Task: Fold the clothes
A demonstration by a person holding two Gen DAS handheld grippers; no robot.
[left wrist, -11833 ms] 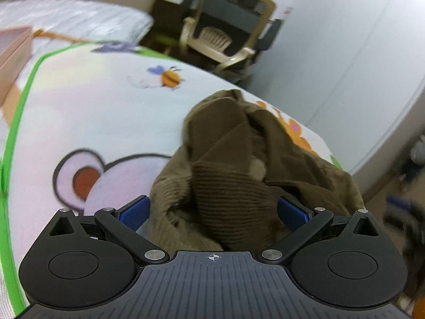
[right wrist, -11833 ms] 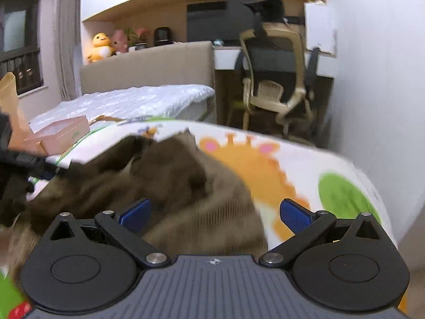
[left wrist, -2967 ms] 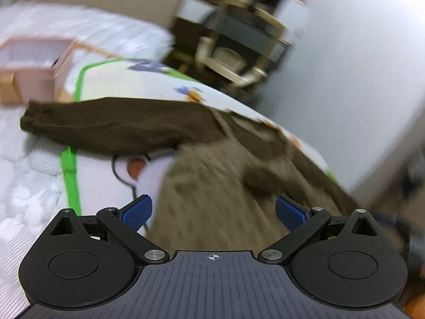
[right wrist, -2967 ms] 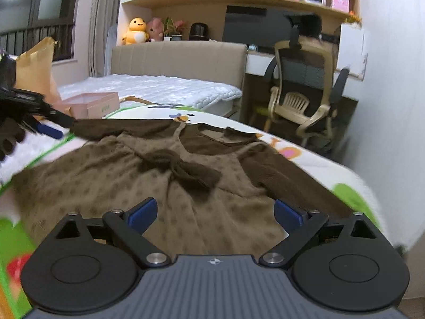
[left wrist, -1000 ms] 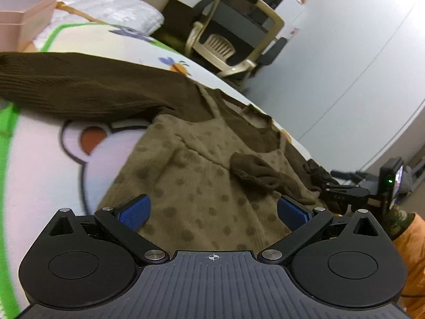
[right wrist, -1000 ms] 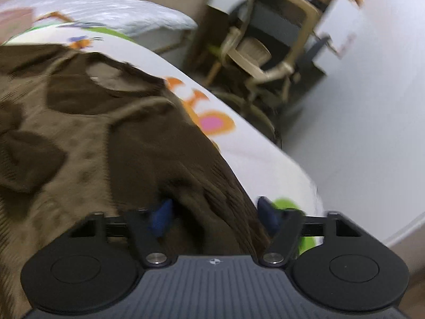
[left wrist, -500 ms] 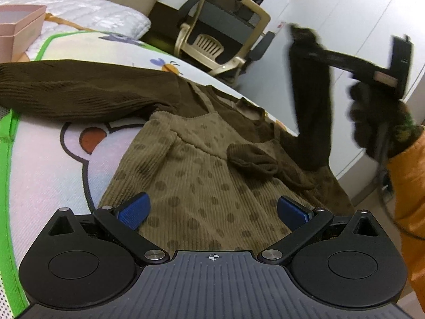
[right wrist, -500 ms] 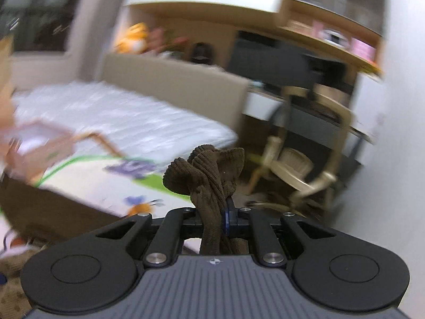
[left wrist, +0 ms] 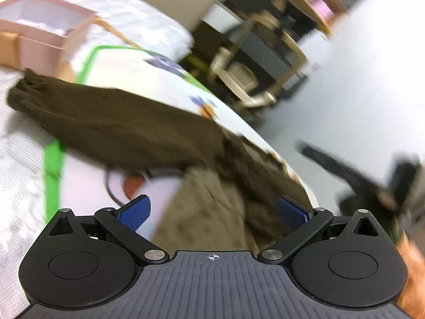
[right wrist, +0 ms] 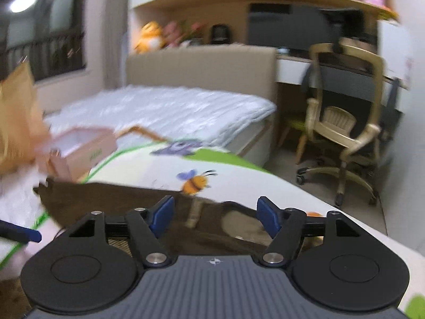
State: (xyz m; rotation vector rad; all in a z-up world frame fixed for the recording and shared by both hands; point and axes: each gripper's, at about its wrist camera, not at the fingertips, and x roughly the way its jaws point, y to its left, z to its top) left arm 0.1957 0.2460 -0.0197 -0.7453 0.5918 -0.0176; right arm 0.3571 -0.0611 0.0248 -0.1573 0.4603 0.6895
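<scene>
Brown dress spread flat, both grippers empty

Blue-padded, the left gripper (left wrist: 212,211) stands wide apart with nothing between its fingers; it hovers over the dress (left wrist: 212,212), whose tan dotted skirt fills the gap below. The right gripper (right wrist: 215,212) is parted too, less widely, and holds nothing; under it lie the dark neckline and a tan strap.

The dress lies on the cartoon mat (left wrist: 124,66) on the bed, one dark sleeve (left wrist: 106,119) stretched out to the left, its cuff past the green border and near the pink box (left wrist: 39,34). A chair (right wrist: 342,122) stands beyond the mat.

Motion blur smears both views. The lower skirt is hidden behind the gripper bodies, and the right sleeve cannot be made out clearly. In the left view the right gripper shows only as a dark smear at the right edge.

Half a second ago the right gripper was clamped on the raised right sleeve; now it has let go and come down over the neckline.
</scene>
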